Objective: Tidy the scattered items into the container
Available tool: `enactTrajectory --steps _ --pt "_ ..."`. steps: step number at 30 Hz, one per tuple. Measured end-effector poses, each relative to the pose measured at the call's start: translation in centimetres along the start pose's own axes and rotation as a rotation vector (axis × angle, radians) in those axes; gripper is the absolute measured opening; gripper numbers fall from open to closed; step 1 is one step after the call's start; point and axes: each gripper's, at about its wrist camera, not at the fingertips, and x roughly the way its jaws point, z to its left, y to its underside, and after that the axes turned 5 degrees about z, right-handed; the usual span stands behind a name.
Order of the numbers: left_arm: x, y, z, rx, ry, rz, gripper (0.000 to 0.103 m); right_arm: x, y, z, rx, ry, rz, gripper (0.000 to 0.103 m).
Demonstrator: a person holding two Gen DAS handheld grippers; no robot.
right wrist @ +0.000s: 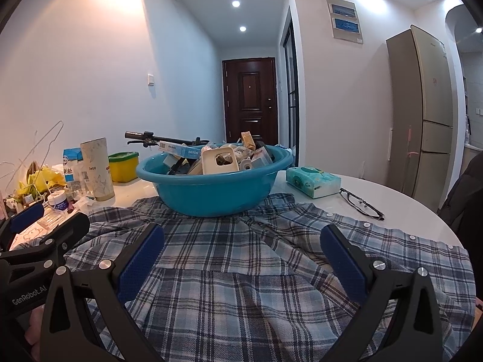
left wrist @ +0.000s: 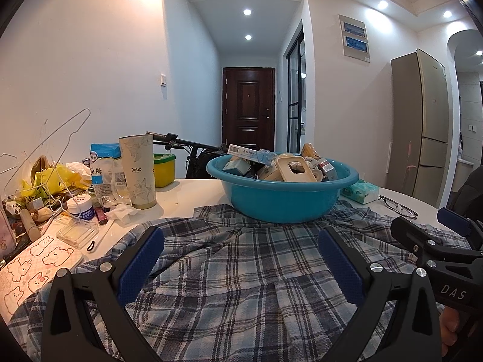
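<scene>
A blue plastic basin (left wrist: 280,199) (right wrist: 211,190) stands on a plaid shirt (left wrist: 241,271) (right wrist: 241,271) on the white table, heaped with several boxes and small items. My left gripper (left wrist: 241,259) is open and empty, low over the shirt in front of the basin. My right gripper (right wrist: 241,256) is open and empty, beside it to the right; it shows in the left wrist view (left wrist: 428,232). A tissue pack (right wrist: 312,181) and black glasses (right wrist: 362,203) lie right of the basin. A tall Debo cup (left wrist: 137,170), a white jar (left wrist: 80,208) and a sugar bag (left wrist: 101,166) stand left.
Left of the table holds clutter: a yellow-green tub (left wrist: 164,169), yellow bags (left wrist: 51,181), a wire hanger (left wrist: 54,138), a clear box (left wrist: 77,232), a bear-print pad (left wrist: 33,268). A scooter handlebar (right wrist: 151,138) is behind the table. A fridge (right wrist: 422,114) stands far right.
</scene>
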Motion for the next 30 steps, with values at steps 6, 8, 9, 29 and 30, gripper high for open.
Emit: enactTrajectory --steps 6,8,9,29,30 --pt "-0.02 -0.03 -0.05 0.0 0.0 0.0 0.103 -0.01 0.0 0.01 0.0 0.0 0.0 0.103" --pt "-0.01 -0.03 -0.05 0.0 -0.001 0.001 0.103 -0.02 -0.01 0.02 -0.001 -0.002 -0.001 0.103" --pt "-0.01 -0.03 -0.04 0.0 -0.001 0.0 0.103 -0.03 -0.01 0.01 -0.001 -0.004 -0.002 0.103" --pt "-0.04 -0.09 -0.02 -0.002 -0.004 0.003 0.103 -0.02 0.01 -0.03 0.004 -0.001 0.002 0.103" --pt "-0.03 -0.08 -0.07 -0.002 -0.004 0.003 0.103 -0.02 0.01 -0.04 0.004 -0.001 0.002 0.103"
